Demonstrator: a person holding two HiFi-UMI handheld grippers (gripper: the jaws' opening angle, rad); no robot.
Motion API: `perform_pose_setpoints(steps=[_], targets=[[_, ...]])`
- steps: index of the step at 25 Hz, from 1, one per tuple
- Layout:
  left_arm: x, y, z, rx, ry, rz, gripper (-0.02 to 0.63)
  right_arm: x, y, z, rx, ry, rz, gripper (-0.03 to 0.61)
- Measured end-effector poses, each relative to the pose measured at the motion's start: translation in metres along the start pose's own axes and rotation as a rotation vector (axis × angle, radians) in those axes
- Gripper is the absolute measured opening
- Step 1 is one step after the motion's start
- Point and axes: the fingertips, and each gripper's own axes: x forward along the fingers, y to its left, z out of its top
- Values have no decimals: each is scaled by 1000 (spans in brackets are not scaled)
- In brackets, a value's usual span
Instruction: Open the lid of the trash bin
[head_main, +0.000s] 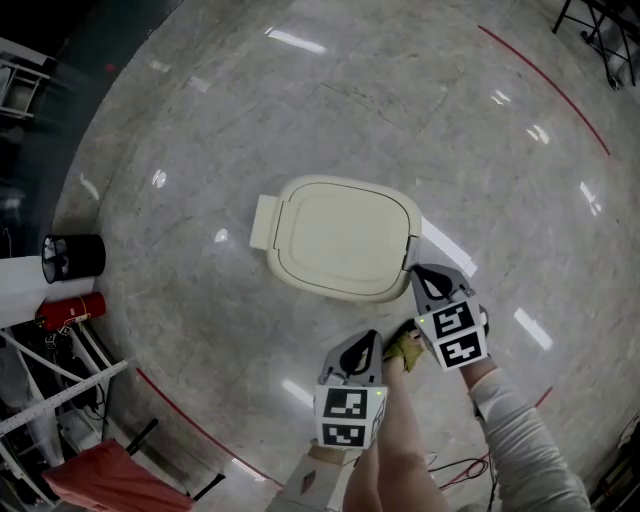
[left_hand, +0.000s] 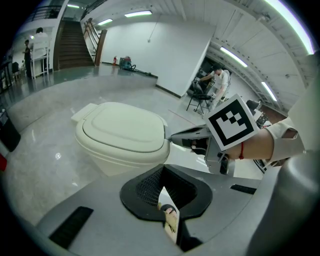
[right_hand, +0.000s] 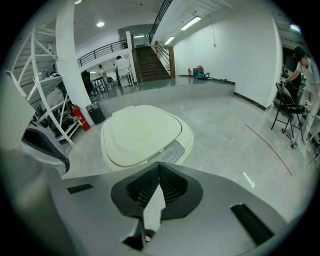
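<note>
Hovering by lid mid-frame, my right tongs, left tongs both closed, empty; tips may slip off smooth rim.

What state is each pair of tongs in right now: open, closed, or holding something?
Left tongs: closed, holding nothing.
Right tongs: closed, holding nothing.

Trash bin with lid closed — right hand-held gripper beside its rim.
</note>
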Motion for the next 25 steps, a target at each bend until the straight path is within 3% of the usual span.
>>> perform_pose_setpoints(steps=[25], targets=[[-2,-2,10,6,-13,-4,5,3,-2,-1,15,24,-6,0]])
